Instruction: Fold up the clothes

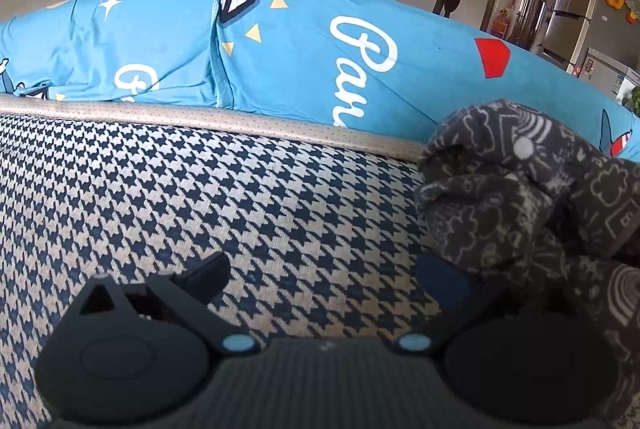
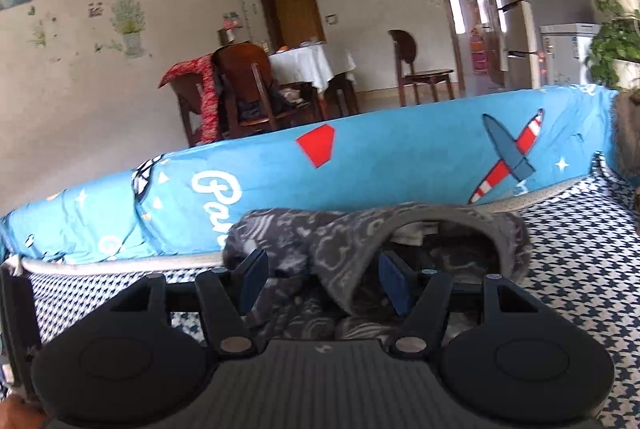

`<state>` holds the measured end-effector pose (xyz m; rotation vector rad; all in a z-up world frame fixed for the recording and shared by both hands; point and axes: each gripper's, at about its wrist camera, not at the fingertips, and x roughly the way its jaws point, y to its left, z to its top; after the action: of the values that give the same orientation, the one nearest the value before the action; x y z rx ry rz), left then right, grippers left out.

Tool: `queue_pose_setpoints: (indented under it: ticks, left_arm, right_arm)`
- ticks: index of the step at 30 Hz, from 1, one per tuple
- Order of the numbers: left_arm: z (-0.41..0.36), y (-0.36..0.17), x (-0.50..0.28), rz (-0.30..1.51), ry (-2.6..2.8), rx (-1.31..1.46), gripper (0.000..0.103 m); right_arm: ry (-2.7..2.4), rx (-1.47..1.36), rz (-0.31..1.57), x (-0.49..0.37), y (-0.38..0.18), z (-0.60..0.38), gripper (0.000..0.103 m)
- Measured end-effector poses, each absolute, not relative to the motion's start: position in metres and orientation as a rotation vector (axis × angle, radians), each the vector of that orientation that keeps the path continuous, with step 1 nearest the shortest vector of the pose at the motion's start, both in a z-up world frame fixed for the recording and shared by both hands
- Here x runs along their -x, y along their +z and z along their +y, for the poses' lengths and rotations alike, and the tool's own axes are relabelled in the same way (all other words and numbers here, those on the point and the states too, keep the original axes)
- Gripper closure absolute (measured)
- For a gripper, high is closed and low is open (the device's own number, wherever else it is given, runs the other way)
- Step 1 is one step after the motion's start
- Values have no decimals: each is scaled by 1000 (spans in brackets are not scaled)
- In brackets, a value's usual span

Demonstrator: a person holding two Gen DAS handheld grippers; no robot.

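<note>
The grey patterned garment (image 2: 372,241) lies bunched in a soft heap on the checked cushion (image 1: 200,197), just in front of the blue cover (image 1: 300,49); it looks light and floppy, so a good place to pinch it is likely the thick band at its opening. The right tongs (image 2: 324,283) stand partly open with cloth between the pads but not squeezed. The left tongs (image 1: 332,283) are wide open and hold nothing, and only the right view shows the round opening.

Both the left gripper (image 1: 332,279) and right gripper (image 2: 323,279) have their fingers spread apart.
</note>
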<state>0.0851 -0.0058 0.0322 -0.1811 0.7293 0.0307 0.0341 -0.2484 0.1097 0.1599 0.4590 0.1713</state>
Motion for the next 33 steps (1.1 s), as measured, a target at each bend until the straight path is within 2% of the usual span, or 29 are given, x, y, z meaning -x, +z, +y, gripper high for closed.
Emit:
queue_pose_setpoints:
  ticks: [3,16,21,22,24,26,27,29,33]
  left_arm:
    - [-3,32,-86,735,45,183,0]
    - [7,31,-83,768,65,195,0]
    - [7,30,-84,778,63,201,0]
    - [6,30,-84,779,62,199,0]
    - [5,29,-83,781,62,197,0]
    - [5,29,-82,781,61,197,0]
    - [5,30,-82,779,60,197,0]
    - [6,31,-81,773,59,198,0]
    - [11,37,-79,756,68,209,0]
  right_arm:
    - [239,-108,510,-41,97,-227,39]
    - [185,61,644,-84,39,-182,20]
    - [165,162,657,-90,23,-169,20]
    - [161,182,656,-90,20,-166,21]
    - [155,203,658,-91,15,-164,34]
    - [144,188,670,-93,13,-167,66]
    - [139,181,676,-94,11,-168,73]
    - [142,146,677,-93,13,-172,80]
    - [203,40,659,-84,28,-181,82]
